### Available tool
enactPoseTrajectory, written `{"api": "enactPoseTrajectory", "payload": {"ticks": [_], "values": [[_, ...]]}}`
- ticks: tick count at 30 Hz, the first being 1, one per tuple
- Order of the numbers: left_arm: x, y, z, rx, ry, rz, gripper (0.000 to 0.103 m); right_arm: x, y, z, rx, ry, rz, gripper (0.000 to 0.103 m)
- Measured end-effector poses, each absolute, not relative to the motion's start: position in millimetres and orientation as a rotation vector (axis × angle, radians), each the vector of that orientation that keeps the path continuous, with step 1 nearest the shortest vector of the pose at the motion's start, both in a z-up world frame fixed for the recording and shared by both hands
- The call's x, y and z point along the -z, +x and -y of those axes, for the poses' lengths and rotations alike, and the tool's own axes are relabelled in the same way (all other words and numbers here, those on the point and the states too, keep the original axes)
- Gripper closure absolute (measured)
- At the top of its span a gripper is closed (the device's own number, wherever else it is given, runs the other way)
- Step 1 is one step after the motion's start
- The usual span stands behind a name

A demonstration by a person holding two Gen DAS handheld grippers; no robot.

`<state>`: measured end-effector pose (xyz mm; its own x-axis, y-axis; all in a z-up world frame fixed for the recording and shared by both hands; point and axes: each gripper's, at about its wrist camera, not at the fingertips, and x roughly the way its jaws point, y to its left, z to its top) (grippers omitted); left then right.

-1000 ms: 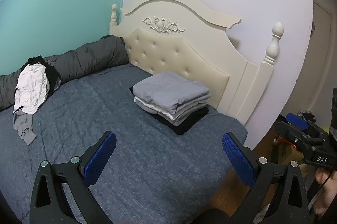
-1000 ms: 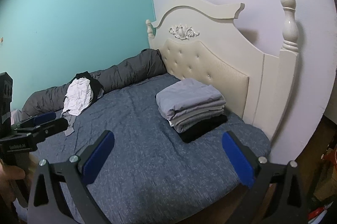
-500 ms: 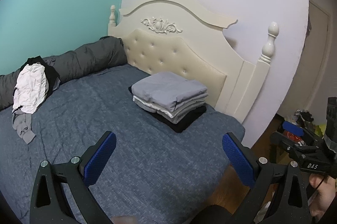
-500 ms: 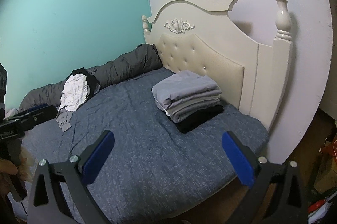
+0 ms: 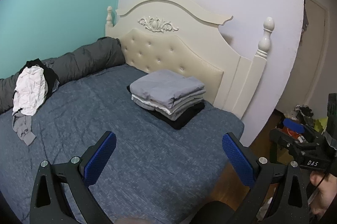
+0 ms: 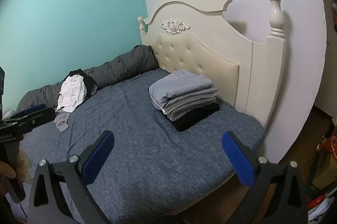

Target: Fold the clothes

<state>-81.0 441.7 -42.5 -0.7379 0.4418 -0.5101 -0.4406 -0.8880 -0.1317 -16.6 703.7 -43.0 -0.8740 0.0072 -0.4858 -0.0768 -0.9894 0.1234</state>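
A neat stack of folded clothes (image 5: pixel 167 97) (image 6: pixel 184 99), grey on top and black at the bottom, rests on the blue bed (image 5: pixel 101 114) (image 6: pixel 130 135) near the headboard. A heap of unfolded clothes (image 5: pixel 30 91) (image 6: pixel 72 94), white over black and grey, lies at the far left against a rolled dark duvet. My left gripper (image 5: pixel 168 154) hovers open above the bed's near edge, holding nothing. My right gripper (image 6: pixel 168 152) is open and empty too, held back from the bed. Each view catches the other gripper at its side edge.
A cream headboard (image 5: pixel 174 49) with posts stands behind the stack. The rolled grey duvet (image 5: pixel 84 59) runs along the teal wall. Wooden floor and clutter (image 5: pixel 303 118) lie to the right of the bed, with a door beyond. A hand (image 5: pixel 322 190) shows at the lower right.
Both grippers have drawn back and up from the bed, so more of the mattress edge and floor shows. The clothes have not moved, and both stay open.
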Motion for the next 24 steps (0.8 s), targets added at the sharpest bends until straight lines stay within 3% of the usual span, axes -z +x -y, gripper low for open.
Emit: {"api": "enactPoseTrajectory", "payload": {"ticks": [24], "values": [[44.5,-77.6,-443.4,-2.559,-0.769,0.011,0.000,38.8,-13.7,-702.6,-3.007,-0.751,-0.203,0.000]]}}
